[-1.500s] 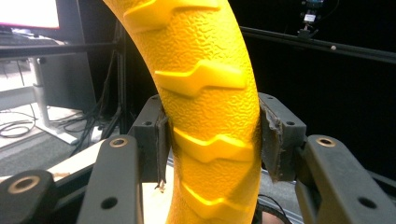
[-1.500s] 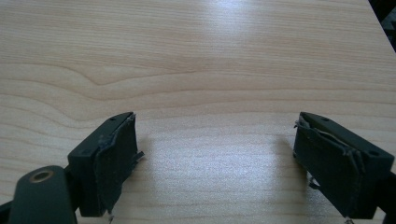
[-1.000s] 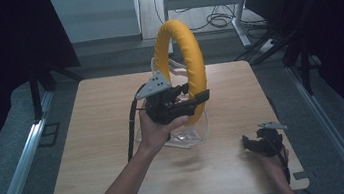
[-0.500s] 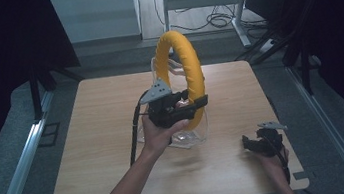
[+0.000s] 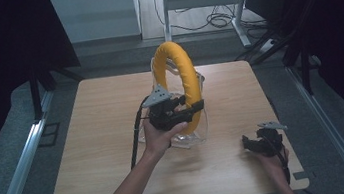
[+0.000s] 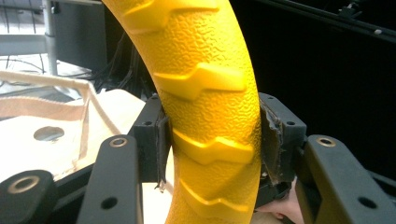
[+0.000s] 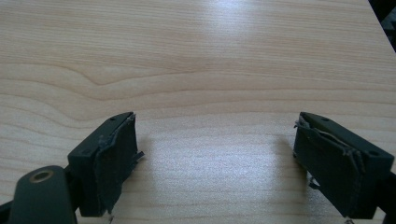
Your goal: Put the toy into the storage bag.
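A yellow ring [image 5: 188, 72] with a raised tread pattern stands upright above the middle of the wooden table [image 5: 89, 138]. My left gripper [image 5: 193, 110] is shut on the ring's lower right part; in the left gripper view both pads press its sides [image 6: 210, 93]. The ring's lower part sits within a clear plastic bag [image 5: 205, 125] that stands on the table, seen with a pale hem and a round hole [image 6: 56, 135] in the left gripper view. My right gripper [image 5: 251, 143] rests near the table's front right, open, with bare wood between its pads [image 7: 215, 158].
Metal rails run along both sides of the table. Behind it stand a desk frame [image 5: 198, 3] and loose cables on the floor. Dark curtains close in left and right.
My left gripper has come down with the yellow ring, lowering it further into the clear bag. The right gripper has stayed where it was.
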